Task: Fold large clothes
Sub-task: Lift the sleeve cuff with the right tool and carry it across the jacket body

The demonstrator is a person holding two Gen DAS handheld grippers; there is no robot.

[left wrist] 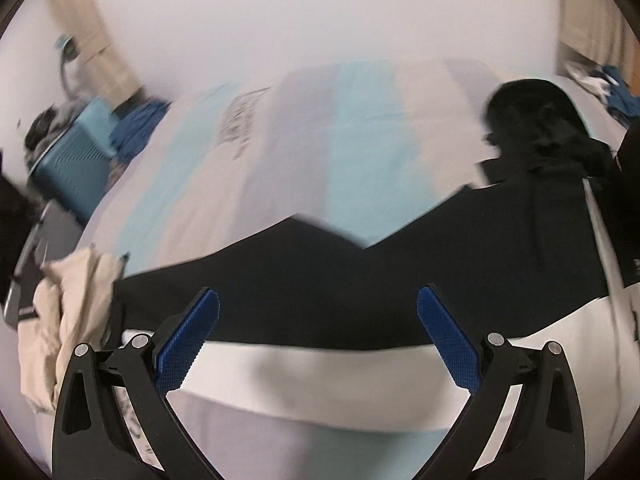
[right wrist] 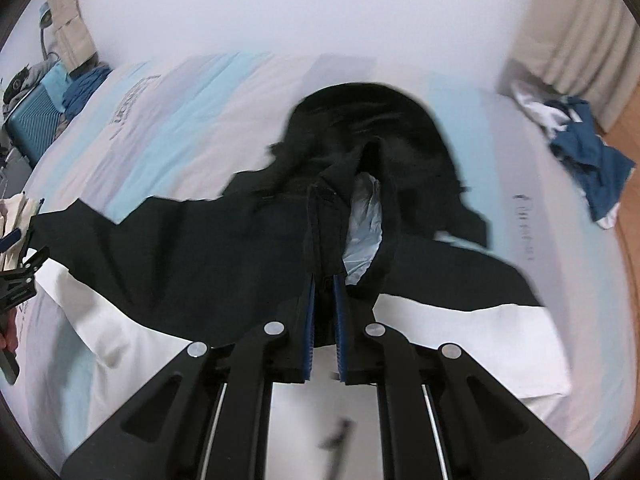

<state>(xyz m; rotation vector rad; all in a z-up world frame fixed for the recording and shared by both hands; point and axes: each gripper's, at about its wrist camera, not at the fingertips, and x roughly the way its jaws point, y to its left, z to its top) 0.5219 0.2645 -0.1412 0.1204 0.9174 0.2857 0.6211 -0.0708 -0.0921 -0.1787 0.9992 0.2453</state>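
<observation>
A bed [right wrist: 168, 120] covered by a sheet striped in pale blue, white and cream is seen from above through two blurred fisheye views. Beside the bed's far left edge, a teal ribbed suitcase [left wrist: 70, 168] is stood, with crumpled blue cloth [left wrist: 134, 126] just beside it. At the bed's near left corner a bunched cream garment [left wrist: 68, 312] is heaped. Across the near part of the bed a large black and white hooded jacket [right wrist: 160, 248] is spread, its left sleeve stretched toward the cream garment and its black hood [right wrist: 360, 120] laid toward the far side of the bed, with pale blue lining shown at the neck opening. The left gripper [left wrist: 318, 300] is held above the jacket's black panel with its blue pads set wide apart and nothing between them. The right gripper [right wrist: 323, 280] is seen pinched nearly closed on the jacket's dark front edge by the zip, just below the neck opening. At the bed's far right corner a rumpled blue and white garment [right wrist: 580, 160] is left, with beige curtains [right wrist: 580, 32] hung beyond it.
</observation>
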